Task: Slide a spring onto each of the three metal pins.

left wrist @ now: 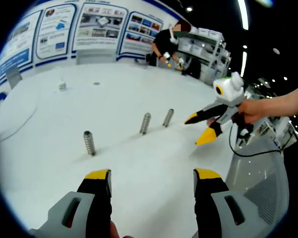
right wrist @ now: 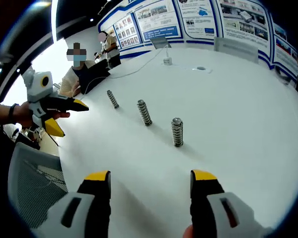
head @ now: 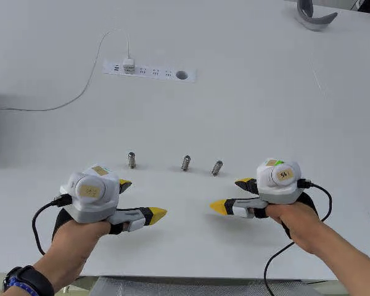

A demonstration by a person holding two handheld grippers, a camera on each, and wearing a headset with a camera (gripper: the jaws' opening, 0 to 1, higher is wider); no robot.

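We see left gripper [head: 142, 197] fingers wide, empty | right gripper [head: 229, 193] fingers wide, empty | three pins [head: 185, 163], each carrying a spring [right wrist: 177, 133], stand beyond both fingertips, apart from them.

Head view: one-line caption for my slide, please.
The left gripper and right gripper hover open and empty before three spring-fitted pins in a row on the white table.
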